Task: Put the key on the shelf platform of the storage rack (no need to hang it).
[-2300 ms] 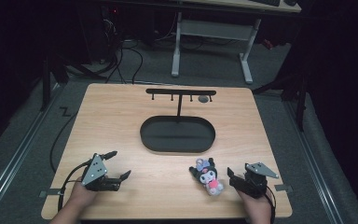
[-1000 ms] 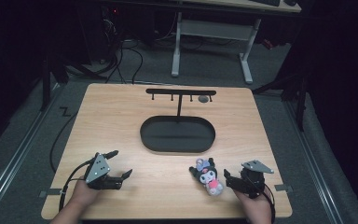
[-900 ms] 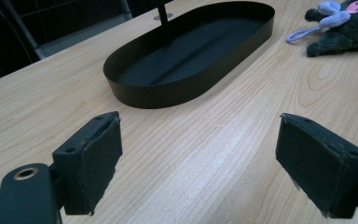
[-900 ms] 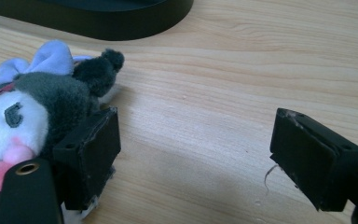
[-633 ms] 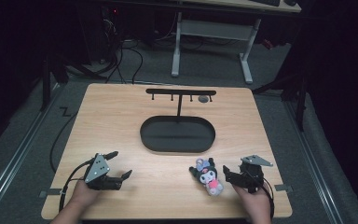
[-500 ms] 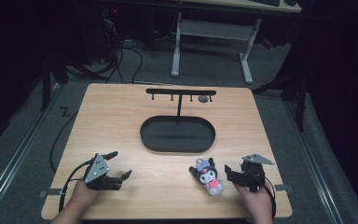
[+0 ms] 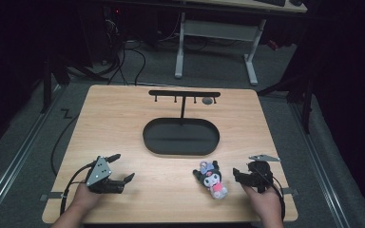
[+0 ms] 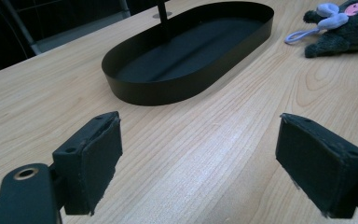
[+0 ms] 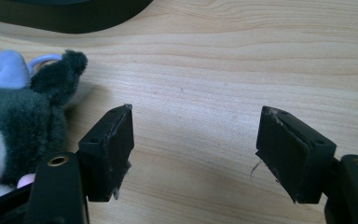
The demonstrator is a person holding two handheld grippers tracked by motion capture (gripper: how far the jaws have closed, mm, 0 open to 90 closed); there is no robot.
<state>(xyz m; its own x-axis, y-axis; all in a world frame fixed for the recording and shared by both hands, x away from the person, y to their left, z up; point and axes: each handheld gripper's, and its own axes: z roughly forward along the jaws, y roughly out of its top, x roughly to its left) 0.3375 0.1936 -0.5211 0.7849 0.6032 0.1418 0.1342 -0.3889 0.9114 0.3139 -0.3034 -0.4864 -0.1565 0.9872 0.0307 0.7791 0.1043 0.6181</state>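
Here we are at the near edge of the counter [image 7: 123, 123], and the key thing is the plush toy [image 7: 211, 177] lying flat, down at about five o'clock from the black oval tray [image 7: 180, 151]. The right gripper [image 7: 241, 175] sits just beside it, at the toy's three o'clock, fingers spread and holding nothing; in the right gripper view the plush toy [image 9: 23, 116] lies off to nine o'clock of the open gap, its dark fuzzy ear just past the left finger [image 9: 109, 149], with bare wood between the pads. So the toy is not between the fingers yet; it lies to the side of them. Its long axis, from the high view, runs roughly from eleven o'clock at the dark-eared head to five o'clock at the pink feet. Over on the other side, the left gripper [image 7: 123, 168] rests near the counter's seven o'clock corner, fingers spread wide as well, well apart from the toy; in the left gripper view the plush toy [image 8: 340, 25] sits far up at one o'clock, beyond the tray [image 8: 168, 88]. My read: the right hand is plainly the nearer one, and any pick-up would call for a shift toward nine o'clock so the gap straddles the toy across its narrow width. The hanger stand [image 7: 184, 95] rises from the tray's far side.
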